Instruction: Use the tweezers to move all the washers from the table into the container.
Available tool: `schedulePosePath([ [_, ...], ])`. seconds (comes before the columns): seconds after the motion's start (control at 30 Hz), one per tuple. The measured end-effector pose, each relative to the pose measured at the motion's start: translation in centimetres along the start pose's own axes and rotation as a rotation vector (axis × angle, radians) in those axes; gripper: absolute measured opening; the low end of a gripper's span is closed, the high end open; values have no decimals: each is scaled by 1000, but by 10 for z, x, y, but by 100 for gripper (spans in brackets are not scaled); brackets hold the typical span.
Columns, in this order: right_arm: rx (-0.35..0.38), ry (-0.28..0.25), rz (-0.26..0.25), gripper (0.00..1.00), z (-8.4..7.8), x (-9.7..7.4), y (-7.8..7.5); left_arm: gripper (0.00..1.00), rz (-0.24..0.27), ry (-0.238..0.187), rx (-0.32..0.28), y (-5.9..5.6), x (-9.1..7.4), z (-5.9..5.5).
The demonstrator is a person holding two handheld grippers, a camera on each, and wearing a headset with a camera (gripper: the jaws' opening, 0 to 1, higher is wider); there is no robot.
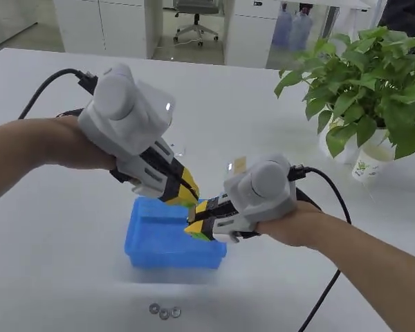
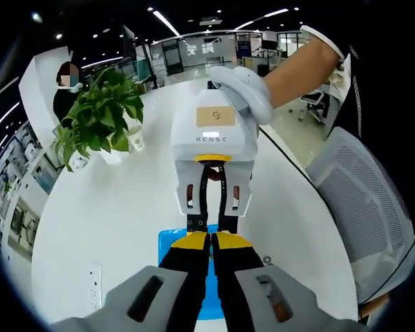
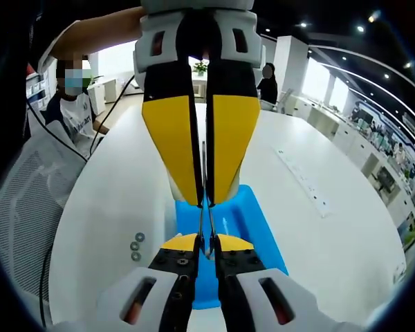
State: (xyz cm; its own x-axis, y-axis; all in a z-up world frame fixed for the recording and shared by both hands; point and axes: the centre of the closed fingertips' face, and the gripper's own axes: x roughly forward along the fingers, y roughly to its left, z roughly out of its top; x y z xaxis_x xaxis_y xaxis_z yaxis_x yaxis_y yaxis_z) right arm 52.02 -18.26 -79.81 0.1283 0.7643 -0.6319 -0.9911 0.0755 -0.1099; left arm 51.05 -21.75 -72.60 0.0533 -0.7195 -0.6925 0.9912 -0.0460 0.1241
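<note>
A blue container (image 1: 159, 243) sits on the white table, and both grippers meet tip to tip just above it. My left gripper (image 1: 187, 197) comes down from the upper left, my right gripper (image 1: 194, 228) from the right. In the right gripper view a thin metal pair of tweezers (image 3: 203, 169) runs between the left gripper's (image 3: 202, 197) yellow jaws and down into my right gripper (image 3: 207, 246). Both pairs of jaws look shut on it. Three small washers (image 1: 164, 311) lie in a row on the table in front of the container (image 3: 256, 218), also seen as washers (image 3: 135, 246).
A potted plant (image 1: 366, 90) in a white pot stands at the right of the table. A power strip (image 3: 301, 181) lies on the table. A person (image 3: 72, 104) sits at the table's side. A mesh chair (image 2: 363, 197) stands by the table edge.
</note>
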Motion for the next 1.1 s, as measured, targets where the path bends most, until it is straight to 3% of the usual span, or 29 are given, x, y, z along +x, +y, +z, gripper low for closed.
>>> schedulePosePath([
  [0.43,32,20,23,11,-28,17,-13,6,-31,31,-20,14,26,-20],
  [1.1,25,108,64,11,-54,36,-12,6,-37,59,-39,14,46,-42],
])
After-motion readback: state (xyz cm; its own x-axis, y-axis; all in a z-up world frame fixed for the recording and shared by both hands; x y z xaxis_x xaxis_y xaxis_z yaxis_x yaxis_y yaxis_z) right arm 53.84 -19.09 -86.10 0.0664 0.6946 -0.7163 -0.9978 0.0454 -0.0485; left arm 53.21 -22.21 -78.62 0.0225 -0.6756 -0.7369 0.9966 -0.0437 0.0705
